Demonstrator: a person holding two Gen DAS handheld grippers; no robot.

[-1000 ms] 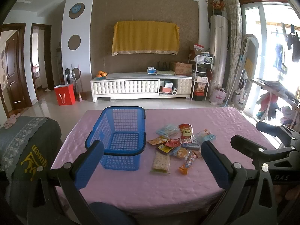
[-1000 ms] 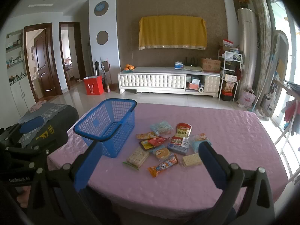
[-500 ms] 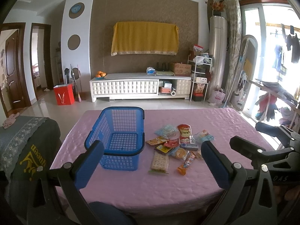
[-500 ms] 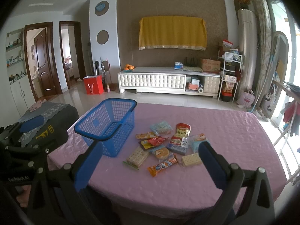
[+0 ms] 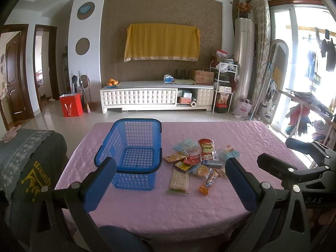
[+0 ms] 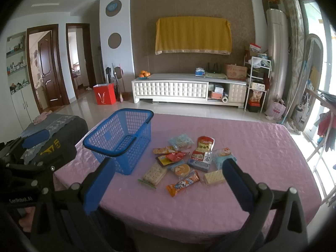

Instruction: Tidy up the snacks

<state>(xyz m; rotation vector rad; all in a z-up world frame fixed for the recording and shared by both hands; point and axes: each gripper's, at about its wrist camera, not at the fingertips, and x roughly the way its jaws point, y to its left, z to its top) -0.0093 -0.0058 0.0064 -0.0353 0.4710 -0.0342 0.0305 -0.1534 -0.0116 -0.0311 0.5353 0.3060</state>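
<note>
Left wrist view puts your left gripper (image 5: 170, 180) above the near edge of the table (image 5: 262, 145), jaws spread wide and holding nothing. The blue plastic basket (image 5: 134, 155) stands upright on the pink tablecloth, just left of the snack pile, and nothing shows inside it. Between your fingers you can see a cracker pack (image 5: 179, 179) lying nearest the basket, with an orange wrapped bar (image 5: 209, 182) beside it to the right. Behind those sit a round biscuit pack (image 5: 202, 171), a red pouch (image 5: 206, 147) and a light blue bag (image 5: 185, 146).

From the right wrist view, your right gripper (image 6: 166, 185) is likewise wide open and empty, raised over the front of the table. The same orange wrapped bar (image 6: 183, 183) lies close to the midpoint between its pads, touching nothing of the gripper. A pale wafer pack (image 6: 214, 176) sits just inside the right finger (image 6: 237, 184). The basket (image 6: 124, 138) is off to the left of the pile, and your left gripper (image 6: 42, 147) shows at the far left edge.
</note>
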